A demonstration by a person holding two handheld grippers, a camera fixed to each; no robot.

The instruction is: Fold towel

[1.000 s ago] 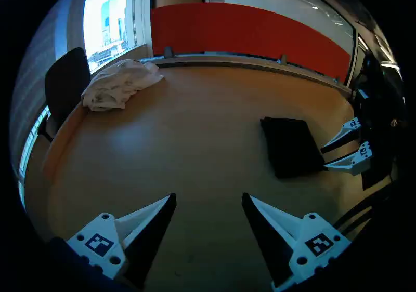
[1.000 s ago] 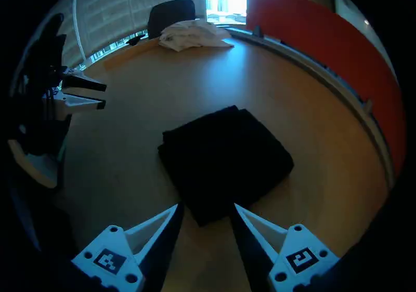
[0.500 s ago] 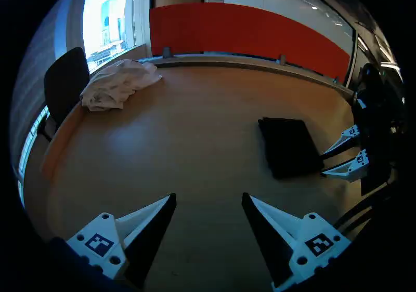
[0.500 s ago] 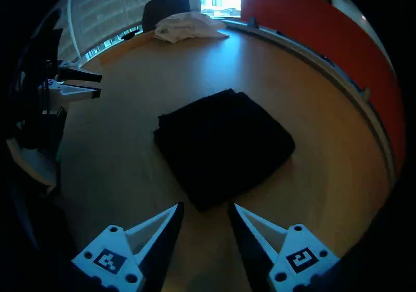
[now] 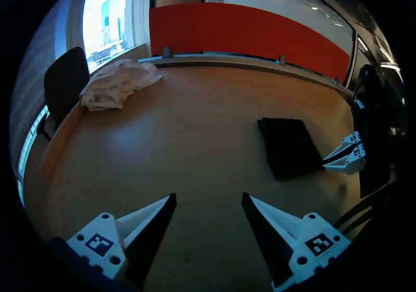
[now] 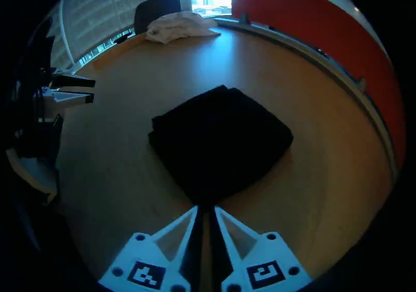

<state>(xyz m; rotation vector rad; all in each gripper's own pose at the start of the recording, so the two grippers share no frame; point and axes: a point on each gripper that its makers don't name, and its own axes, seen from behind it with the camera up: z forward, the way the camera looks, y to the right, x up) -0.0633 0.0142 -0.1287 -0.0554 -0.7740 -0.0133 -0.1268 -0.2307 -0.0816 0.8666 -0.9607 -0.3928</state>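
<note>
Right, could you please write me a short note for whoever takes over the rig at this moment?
Left gripper: open, empty, above the table.
Right gripper: almost shut at the near corner of the black towel; unclear whether it pinches cloth.
Done: black towel lies folded in a compact square.
To do: perhaps one more fold or a tidy-up; a crumpled white cloth waits at the far table corner.
</note>
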